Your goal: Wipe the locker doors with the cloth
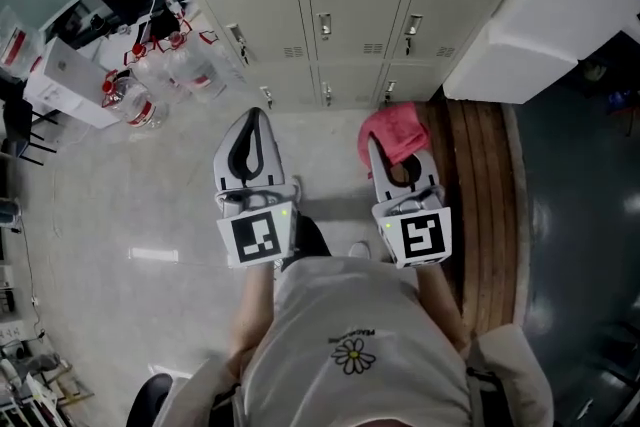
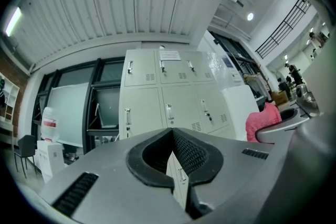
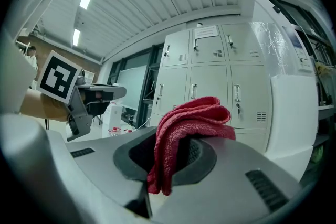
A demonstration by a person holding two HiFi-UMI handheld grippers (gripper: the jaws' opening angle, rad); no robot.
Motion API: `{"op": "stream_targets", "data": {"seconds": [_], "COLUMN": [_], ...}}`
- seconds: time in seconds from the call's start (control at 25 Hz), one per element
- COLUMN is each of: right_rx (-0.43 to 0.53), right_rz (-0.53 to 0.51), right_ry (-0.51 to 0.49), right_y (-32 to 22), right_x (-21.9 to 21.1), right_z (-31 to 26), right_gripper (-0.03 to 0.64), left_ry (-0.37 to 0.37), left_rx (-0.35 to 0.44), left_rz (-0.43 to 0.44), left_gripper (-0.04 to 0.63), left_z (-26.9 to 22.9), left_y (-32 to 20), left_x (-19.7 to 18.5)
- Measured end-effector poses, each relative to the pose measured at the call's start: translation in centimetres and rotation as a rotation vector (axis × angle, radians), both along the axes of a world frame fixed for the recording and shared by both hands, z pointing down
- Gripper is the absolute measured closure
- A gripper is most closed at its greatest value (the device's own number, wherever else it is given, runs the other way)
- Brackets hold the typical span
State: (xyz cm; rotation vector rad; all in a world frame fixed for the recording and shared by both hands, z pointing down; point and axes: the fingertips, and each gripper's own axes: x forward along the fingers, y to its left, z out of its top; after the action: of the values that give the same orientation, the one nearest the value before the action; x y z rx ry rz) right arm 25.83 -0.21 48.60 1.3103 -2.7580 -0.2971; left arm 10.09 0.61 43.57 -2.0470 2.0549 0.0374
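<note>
While the locker doors (image 1: 340, 15) stood ahead and well apart from both tools, the step looked to be the approach, best done by carrying the right gripper (image 1: 385, 160) squarely up to one door; the left gripper (image 1: 252, 130), fingers shut together on nothing, needed only to be held clear. The red cloth (image 1: 392, 130), pinched between the right fingers, bulged past their tips, so that fold should meet the metal first.

Cloth (image 1: 395, 130) in right gripper (image 1: 392, 157), before lockers (image 1: 345, 15).
</note>
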Motion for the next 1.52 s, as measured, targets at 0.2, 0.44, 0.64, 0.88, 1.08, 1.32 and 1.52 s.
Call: {"op": "stream_targets", "data": {"seconds": [0.2,0.44,0.64,0.88,1.08,1.32,1.52], "right_rx": [0.049,0.080,0.090,0.125,0.166,0.165,0.187], "right_rz": [0.028,0.071,0.136,0.158,0.139,0.103,0.100], "right_ry": [-0.005,-0.016,-0.059,-0.063,0.025,0.243,0.218], "right_y": [-4.7,-11.3,-16.4,-20.7,-22.3,-22.7,-23.3], "right_x": [-5.1,-12.5,-17.8,-22.5,-24.5,-25.2,-24.8], "right_z": [-1.5,-4.3,-6.9,-9.0,-9.1,-7.7,-8.4], "right_gripper": [0.574,0.574,0.574,0.574,0.574,0.574,0.574], "left_ry": [0.007,0.026,0.036,0.045,0.036,0.054,0.065], "left_rx": [0.012,0.032,0.042,0.018,0.038,0.035,0.050], "left_rz": [0.043,0.120,0.224,0.244,0.242,0.222,0.207], "left_gripper": [0.578,0.578,0.578,0.578,0.578,0.578,0.580], "left_z": [-0.7,-3.1,-5.2,-6.2,-6.8,-6.7,-7.4], "left_y": [-5.2,-12.8,-18.7,-22.5,-24.0,-24.3,-24.7], "left_x": [-4.7,-10.8,-14.2,-17.5,-18.3,-18.7,-18.6]}}
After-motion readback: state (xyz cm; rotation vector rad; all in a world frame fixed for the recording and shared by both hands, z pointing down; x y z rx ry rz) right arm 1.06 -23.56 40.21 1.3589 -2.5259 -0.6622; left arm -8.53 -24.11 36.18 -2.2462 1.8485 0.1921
